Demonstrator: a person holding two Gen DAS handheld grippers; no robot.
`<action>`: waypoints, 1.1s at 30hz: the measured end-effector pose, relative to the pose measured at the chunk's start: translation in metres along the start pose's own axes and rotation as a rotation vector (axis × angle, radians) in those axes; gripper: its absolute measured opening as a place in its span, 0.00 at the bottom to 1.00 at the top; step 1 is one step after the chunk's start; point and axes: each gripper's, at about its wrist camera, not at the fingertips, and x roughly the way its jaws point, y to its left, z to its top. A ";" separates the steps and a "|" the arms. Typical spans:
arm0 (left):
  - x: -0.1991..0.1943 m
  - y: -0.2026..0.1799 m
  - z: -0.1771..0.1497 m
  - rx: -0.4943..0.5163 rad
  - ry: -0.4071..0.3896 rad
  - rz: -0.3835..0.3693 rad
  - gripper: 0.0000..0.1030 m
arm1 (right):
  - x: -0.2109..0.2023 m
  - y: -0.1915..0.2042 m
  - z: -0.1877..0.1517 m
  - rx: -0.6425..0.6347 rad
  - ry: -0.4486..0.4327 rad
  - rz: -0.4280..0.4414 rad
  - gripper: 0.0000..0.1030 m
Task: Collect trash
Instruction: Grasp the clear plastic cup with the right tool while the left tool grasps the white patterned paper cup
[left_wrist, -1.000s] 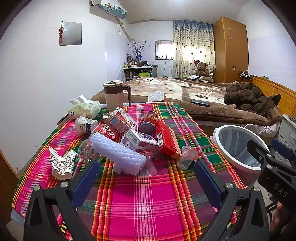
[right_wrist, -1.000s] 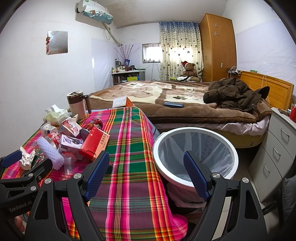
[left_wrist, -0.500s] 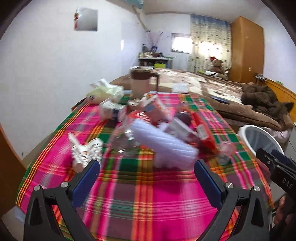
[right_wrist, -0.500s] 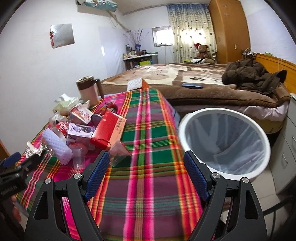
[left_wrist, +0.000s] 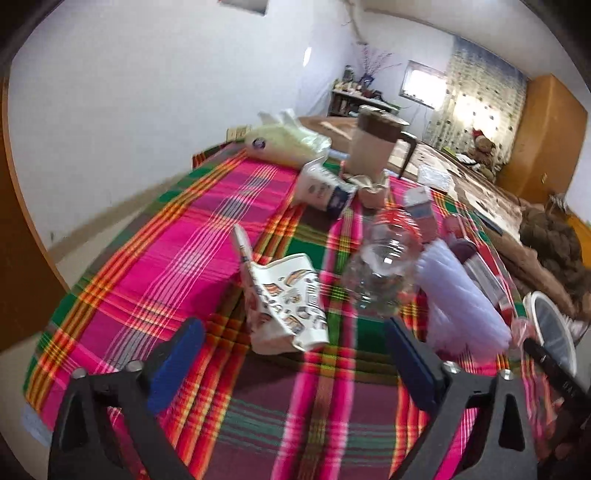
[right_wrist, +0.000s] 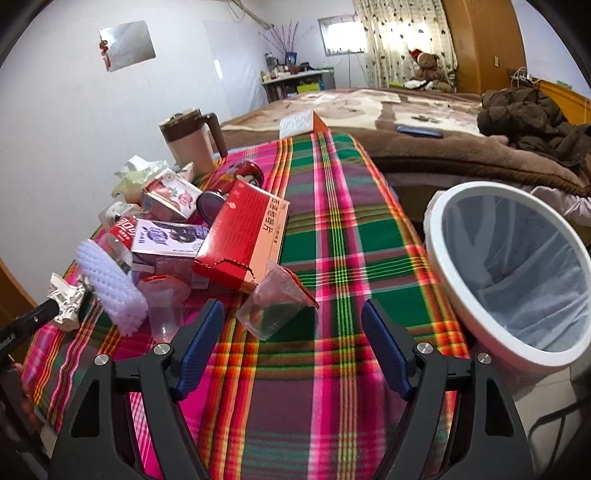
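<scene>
Trash lies heaped on the left half of a plaid tablecloth (right_wrist: 332, 229), well apart from the white bin (right_wrist: 476, 299) that stands off the table's right edge. That bin is lined with a pale translucent bag, and nothing can be made out inside it. In the heap, a red carton (right_wrist: 243, 236) with a torn front flap leans over a purple-printed box (right_wrist: 166, 236); whether either holds anything cannot be told. Just in front of the carton a clear plastic cup (right_wrist: 271, 306) lies tipped on its side with its red-edged peel lid hanging open, and a second clear cup (right_wrist: 164, 310) stands beside a white foam net sleeve (right_wrist: 110, 284). Behind the pile a lidded brown-and-beige mug (right_wrist: 190, 142) stands upright. The left wrist view, blurred, shows a crushed printed paper cup (left_wrist: 284, 299) lying near the left gripper (left_wrist: 291, 365), with an empty-looking clear bottle (left_wrist: 384, 269) on its side just beyond it. The left gripper's blue fingers (left_wrist: 177, 365) are spread wide and have just been closing a little, with only cloth between them. The right gripper (right_wrist: 291, 350) hangs over the cloth just short of the tipped cup, its fingers (right_wrist: 384, 350) also spread, just narrowed slightly, pinching nothing.
</scene>
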 end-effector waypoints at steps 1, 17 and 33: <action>0.004 0.003 0.001 -0.014 0.011 0.003 0.91 | 0.002 0.000 0.000 0.009 0.010 0.003 0.63; 0.041 0.002 0.008 0.008 0.097 -0.050 0.53 | 0.018 0.006 0.004 0.027 0.043 0.012 0.52; 0.003 -0.003 0.005 0.011 0.001 -0.117 0.52 | 0.005 -0.005 0.003 0.024 -0.008 -0.002 0.48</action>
